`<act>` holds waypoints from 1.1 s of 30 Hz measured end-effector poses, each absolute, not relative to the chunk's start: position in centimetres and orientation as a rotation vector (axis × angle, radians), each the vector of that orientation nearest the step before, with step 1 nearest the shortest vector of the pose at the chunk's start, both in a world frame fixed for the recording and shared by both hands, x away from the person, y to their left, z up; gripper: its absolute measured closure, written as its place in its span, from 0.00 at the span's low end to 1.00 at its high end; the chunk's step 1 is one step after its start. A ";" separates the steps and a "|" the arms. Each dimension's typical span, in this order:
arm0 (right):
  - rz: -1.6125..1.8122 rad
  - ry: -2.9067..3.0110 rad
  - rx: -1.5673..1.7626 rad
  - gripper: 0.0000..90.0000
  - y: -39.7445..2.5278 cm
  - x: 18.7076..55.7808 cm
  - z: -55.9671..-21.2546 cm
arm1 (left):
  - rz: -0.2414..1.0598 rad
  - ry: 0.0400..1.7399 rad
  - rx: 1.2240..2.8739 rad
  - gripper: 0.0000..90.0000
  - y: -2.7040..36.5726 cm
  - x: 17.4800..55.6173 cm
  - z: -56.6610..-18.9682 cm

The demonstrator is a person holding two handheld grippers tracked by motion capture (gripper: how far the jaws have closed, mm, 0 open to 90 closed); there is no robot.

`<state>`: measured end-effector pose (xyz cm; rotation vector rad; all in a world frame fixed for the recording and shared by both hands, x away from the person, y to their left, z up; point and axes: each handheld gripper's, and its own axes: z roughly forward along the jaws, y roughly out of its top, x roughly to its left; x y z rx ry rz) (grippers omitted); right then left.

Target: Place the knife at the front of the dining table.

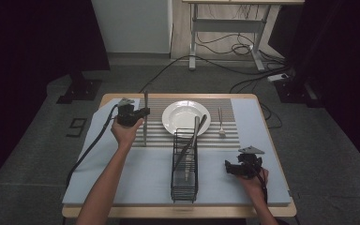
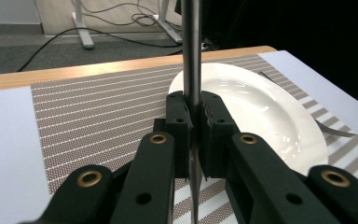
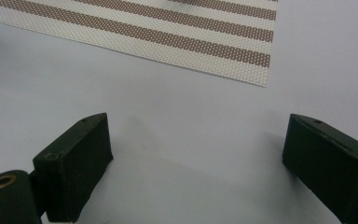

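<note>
High view: the left gripper [image 1: 136, 114] is holding a slim steel knife [image 1: 145, 123] upright, beside the round white plate [image 1: 186, 117]. Left gripper view: black fingers [image 2: 179, 122] are clamping the knife's smooth shaft above the striped woven placemat [image 2: 98, 107]. Right gripper view: blocky fingers [image 3: 77, 161] are standing wide apart over the matte blue-grey tabletop [image 3: 191, 154].

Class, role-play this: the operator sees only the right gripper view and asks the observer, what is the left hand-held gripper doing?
Observer: The left hand-held gripper is shut on a metal utensil, held upright.
Operator: Where is it?
Observer: Left of a white plate, near the left edge of the striped placemat.
Operator: Anything right of the plate?
Observer: A fork lies on the placemat there.
</note>
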<state>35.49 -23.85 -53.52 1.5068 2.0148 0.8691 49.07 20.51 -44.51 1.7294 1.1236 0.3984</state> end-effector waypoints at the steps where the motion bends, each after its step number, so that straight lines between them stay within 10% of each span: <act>1: 0.869 2.015 1.506 0.09 -23.9 35.5 -53.5 | 0.402 1.132 1.730 0.93 20.4 49.1 -44.5; 33: 0.873 2.016 1.505 0.09 -23.9 35.5 -53.5 | 0.368 1.304 1.741 0.92 18.7 53.2 -47.0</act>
